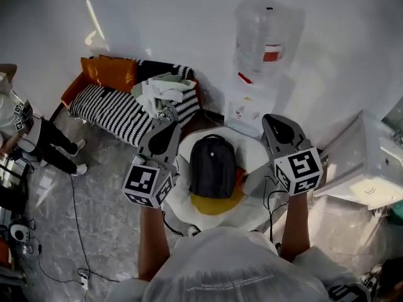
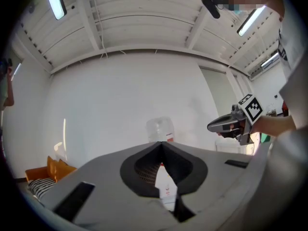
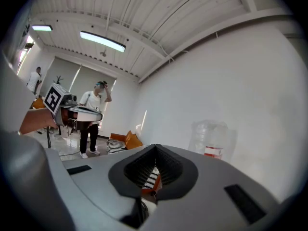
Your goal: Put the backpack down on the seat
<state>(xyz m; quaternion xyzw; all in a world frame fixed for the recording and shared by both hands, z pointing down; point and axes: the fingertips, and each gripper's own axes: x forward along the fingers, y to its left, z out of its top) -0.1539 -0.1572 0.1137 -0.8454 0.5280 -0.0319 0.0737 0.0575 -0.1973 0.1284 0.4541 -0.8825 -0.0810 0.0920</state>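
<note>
A dark grey backpack point(image 1: 213, 165) lies on a fried-egg-shaped seat cushion point(image 1: 255, 214), white with a yellow middle, on the floor below me. My left gripper point(image 1: 166, 123) is held up to the left of the backpack, shut and holding nothing. My right gripper point(image 1: 272, 119) is held up to its right, also shut and holding nothing. In the left gripper view the jaws point(image 2: 160, 143) meet in front of the white wall, with the right gripper point(image 2: 231, 124) off to the side. In the right gripper view the closed jaws point(image 3: 155, 147) point level, and the left gripper point(image 3: 72, 110) shows at left.
A water dispenser point(image 1: 252, 102) with a clear bottle point(image 1: 264, 36) stands against the wall behind the seat. A striped bench point(image 1: 116, 112) with an orange cushion point(image 1: 110, 72) and clothes is at the back left. A person point(image 1: 34, 137) stands at left. A white cabinet point(image 1: 368, 162) is at right. Cables point(image 1: 72, 206) cross the floor.
</note>
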